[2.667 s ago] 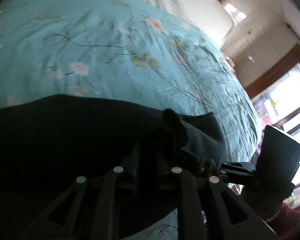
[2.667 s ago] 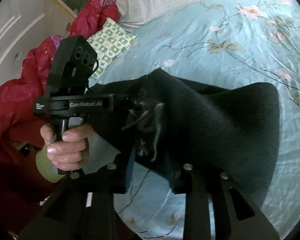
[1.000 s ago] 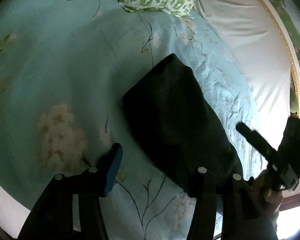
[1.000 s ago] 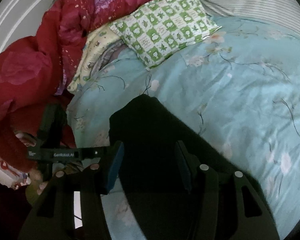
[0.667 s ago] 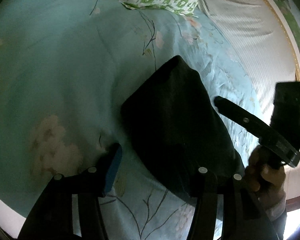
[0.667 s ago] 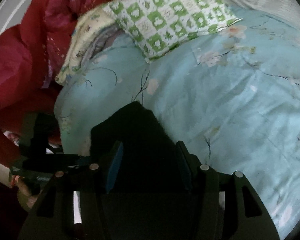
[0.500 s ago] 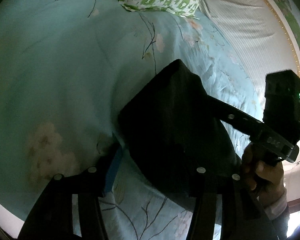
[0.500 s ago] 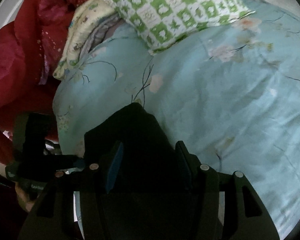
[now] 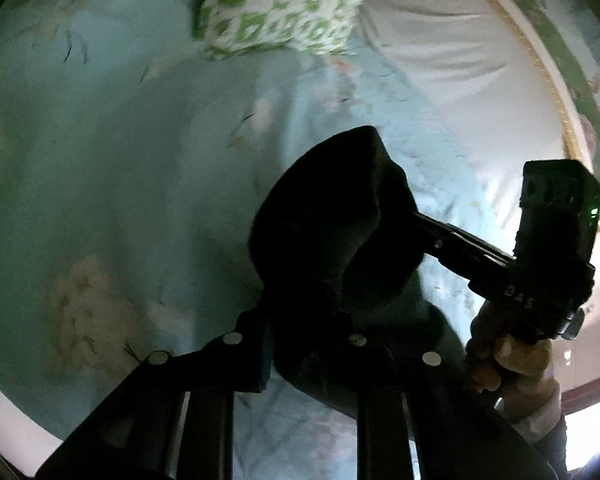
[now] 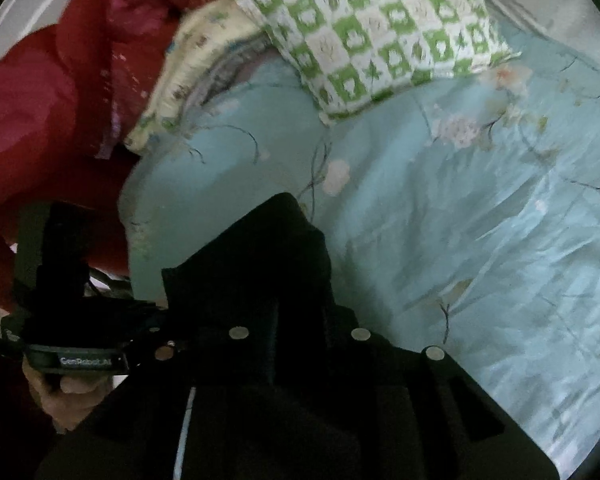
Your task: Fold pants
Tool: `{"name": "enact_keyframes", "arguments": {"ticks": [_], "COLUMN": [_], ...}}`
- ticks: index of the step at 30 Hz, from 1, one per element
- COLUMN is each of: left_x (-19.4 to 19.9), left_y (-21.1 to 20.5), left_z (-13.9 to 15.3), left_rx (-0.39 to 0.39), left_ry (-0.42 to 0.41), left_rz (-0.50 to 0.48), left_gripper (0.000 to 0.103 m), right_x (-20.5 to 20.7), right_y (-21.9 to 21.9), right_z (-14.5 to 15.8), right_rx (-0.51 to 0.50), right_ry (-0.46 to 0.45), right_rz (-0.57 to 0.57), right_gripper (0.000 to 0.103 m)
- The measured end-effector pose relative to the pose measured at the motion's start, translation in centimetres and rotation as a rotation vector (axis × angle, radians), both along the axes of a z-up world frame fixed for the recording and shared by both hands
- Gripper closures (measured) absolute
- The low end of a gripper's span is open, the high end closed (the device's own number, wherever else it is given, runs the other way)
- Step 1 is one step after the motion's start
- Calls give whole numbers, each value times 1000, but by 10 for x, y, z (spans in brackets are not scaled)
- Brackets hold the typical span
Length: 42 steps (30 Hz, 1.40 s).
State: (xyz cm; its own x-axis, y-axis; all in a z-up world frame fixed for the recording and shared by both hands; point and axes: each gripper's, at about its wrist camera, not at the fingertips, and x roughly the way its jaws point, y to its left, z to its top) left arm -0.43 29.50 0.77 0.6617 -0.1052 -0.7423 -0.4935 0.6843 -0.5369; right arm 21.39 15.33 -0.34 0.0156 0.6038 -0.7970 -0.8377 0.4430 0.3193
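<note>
Black pants (image 9: 332,216) are between both closing claws; left claw (image 10: 140,344) reads "GenRobot.AI".

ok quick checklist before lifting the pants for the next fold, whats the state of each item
1. Left gripper on the black pants: ok, jaws closing with cloth bunched between them.
2. Right gripper on the pants: ok, jaws closing on dark fabric.
3. Both grips on one end of the pants: ok, the right gripper reaches in beside the left.
4. Landing room on the blue floral bedspread: ok.
5. Green checked pillow clear of the pants: ok, apart.
6. All layers caught: cannot tell, too dark.
</note>
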Motion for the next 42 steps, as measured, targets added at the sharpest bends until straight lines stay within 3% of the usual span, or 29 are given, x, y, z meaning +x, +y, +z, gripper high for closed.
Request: {"name": "enact_keyframes", "arguments": {"ticks": [11,20,29,42], "left_x": [6,20,40,61], "left_y": [-70,-149,-236,-306], "left_z": [79,109,110,78], "left_rx": [95,131,176,223], "left_ry": [-156,-213,-205,-126], "left_rz": [-173,-346,-516,-659], "left_gripper": [86,86,86,86], "right_x": [-32,-50,-65,-82], "right_y": [-76,-163,-245,-323], "right_z": [77,104,100,69], "right_rx": [192,320,400,440], "right_ry": [-85,-114,-110,-78], "right_rz": [-122,-258,-403,-528], "right_gripper": [87,87,87,87]}}
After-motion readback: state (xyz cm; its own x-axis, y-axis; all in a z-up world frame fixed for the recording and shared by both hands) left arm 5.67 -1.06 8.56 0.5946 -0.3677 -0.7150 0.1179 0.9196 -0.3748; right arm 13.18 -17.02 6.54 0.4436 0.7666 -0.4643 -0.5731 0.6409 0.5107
